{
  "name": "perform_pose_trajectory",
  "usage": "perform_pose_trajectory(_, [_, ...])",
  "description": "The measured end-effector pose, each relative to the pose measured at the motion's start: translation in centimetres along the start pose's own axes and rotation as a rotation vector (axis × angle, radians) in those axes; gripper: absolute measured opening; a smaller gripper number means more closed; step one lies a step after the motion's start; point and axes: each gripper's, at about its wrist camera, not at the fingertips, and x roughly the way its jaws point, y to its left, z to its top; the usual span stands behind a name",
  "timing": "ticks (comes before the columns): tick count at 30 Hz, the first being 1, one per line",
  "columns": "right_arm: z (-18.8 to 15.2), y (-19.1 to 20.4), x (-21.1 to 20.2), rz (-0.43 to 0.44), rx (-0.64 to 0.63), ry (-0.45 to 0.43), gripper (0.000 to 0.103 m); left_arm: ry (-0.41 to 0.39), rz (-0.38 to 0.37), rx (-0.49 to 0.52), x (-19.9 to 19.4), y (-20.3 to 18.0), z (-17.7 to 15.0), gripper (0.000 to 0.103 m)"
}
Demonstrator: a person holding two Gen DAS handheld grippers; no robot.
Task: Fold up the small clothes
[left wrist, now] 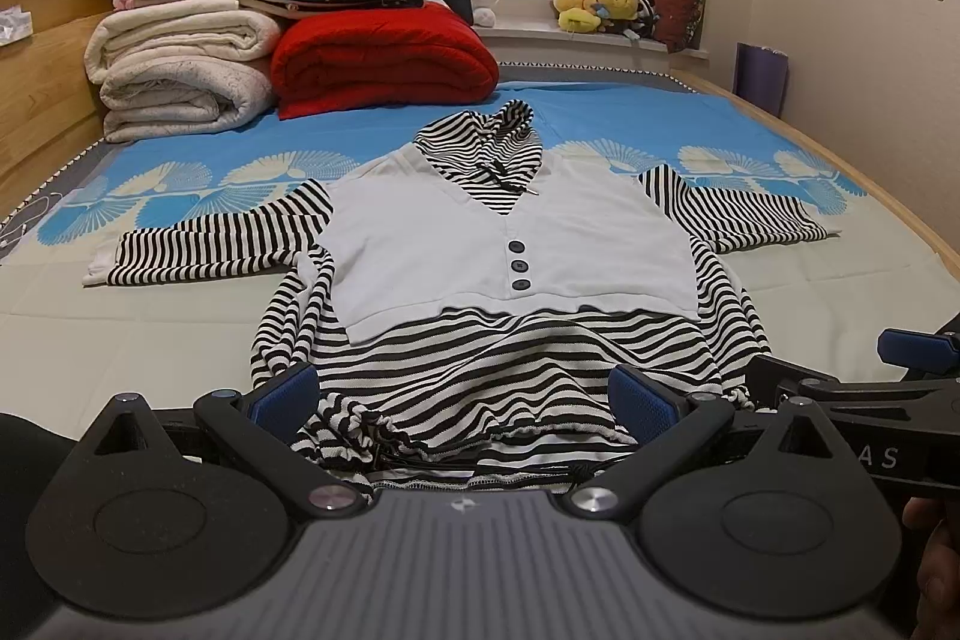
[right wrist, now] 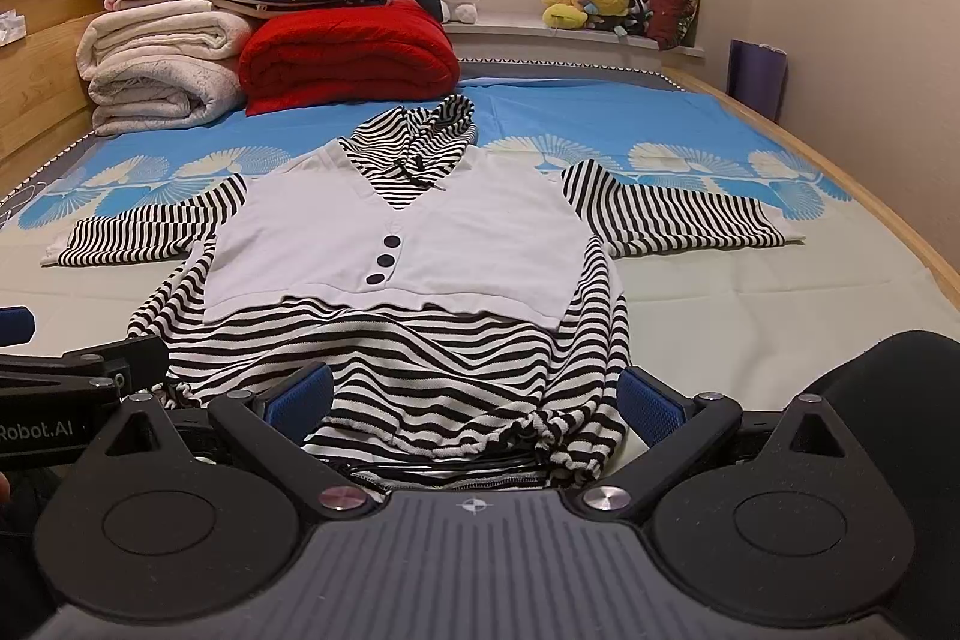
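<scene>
Left wrist view: left gripper (left wrist: 465,403) spread wide, empty, over the hem of a striped hooded top (left wrist: 480,244) laid flat on the bed (left wrist: 150,316).
Right wrist view: right gripper (right wrist: 477,397) likewise wide apart, gripping nothing, low at the same hem (right wrist: 444,436); sleeves out sideways, left tool's tip at frame left.

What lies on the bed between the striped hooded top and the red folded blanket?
Only bare blue patterned bedsheet separates the black-and-white striped hooded top from the red folded blanket, clearest in the left wrist view.
</scene>
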Motion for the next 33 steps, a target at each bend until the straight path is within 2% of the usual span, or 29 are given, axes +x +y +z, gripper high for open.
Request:
perform_pose_trajectory(15, [0.0,0.0,0.0,-0.001,0.003,0.004,0.1,0.0,0.0,0.0,0.0,0.0,0.0,0.102])
perform_pose_trajectory(22, [0.4,-0.8,0.3,-0.003,0.052,0.025,0.1,0.007,0.0,-0.01,0.1,0.1,0.4,0.102])
perform_pose_trajectory(26, [2.1,-3.0,0.5,-0.024,0.126,-0.005,0.097,0.001,0.002,-0.02,0.4,1.1,2.5,0.102])
perform_pose_trajectory(29, [4.4,-5.5,0.6,-0.063,0.157,-0.072,0.097,-0.043,0.004,-0.012,0.8,2.3,4.7,0.102])
perform_pose_trajectory(31, [6.2,-7.6,1.1,-0.055,0.183,-0.109,0.096,-0.067,0.012,0.009,1.9,3.3,6.1,0.102])
perform_pose_trajectory(33, [7.7,-9.2,2.2,-0.038,0.176,-0.124,0.096,-0.07,0.012,0.013,3.9,4.6,7.3,0.097])
